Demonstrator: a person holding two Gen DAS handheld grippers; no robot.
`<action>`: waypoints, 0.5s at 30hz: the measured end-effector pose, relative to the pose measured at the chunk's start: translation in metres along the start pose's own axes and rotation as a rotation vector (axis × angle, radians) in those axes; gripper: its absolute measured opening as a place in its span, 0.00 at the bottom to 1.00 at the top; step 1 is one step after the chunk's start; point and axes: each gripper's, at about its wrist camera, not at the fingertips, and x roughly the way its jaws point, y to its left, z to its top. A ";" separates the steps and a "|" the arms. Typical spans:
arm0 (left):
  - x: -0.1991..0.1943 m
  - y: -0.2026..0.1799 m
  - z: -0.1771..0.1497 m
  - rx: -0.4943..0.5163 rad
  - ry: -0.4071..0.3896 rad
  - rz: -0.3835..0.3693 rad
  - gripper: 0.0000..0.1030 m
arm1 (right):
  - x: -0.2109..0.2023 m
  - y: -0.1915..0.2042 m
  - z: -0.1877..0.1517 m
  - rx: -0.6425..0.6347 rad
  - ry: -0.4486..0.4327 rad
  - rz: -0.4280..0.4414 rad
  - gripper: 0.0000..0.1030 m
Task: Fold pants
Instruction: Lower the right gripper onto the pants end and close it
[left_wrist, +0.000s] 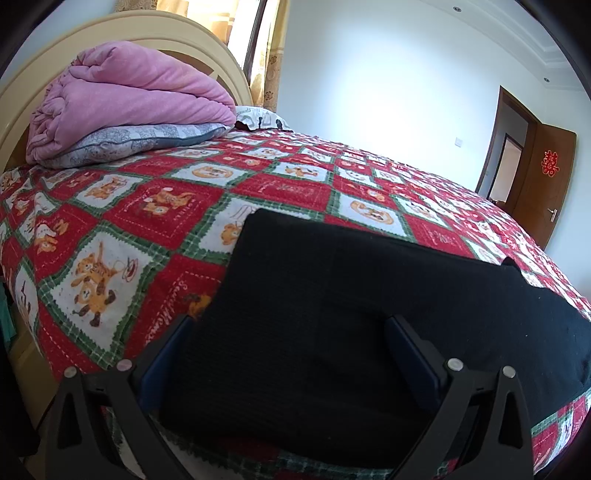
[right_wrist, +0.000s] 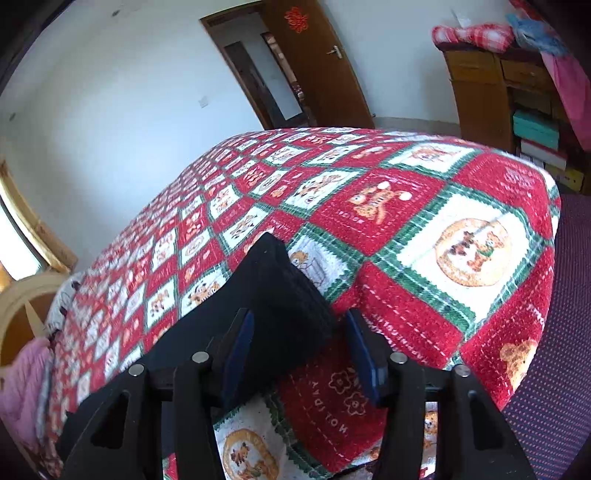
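both claws spread around black pants on the quilt.

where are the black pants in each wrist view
Left wrist: the black pants fill the lower middle and right, spread across the bedspread.
Right wrist: the pants run from lower left to a corner at centre.
Shared landmark: the brown door with a red ornament.
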 end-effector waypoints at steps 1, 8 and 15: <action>0.000 0.000 0.000 -0.001 -0.001 0.001 1.00 | 0.000 -0.001 0.000 0.011 0.003 0.005 0.50; 0.001 -0.001 0.000 0.002 -0.001 -0.003 1.00 | 0.012 -0.002 -0.002 0.021 -0.001 0.025 0.15; 0.002 -0.001 -0.001 0.002 0.001 -0.010 1.00 | -0.001 0.011 -0.003 -0.027 -0.052 0.063 0.11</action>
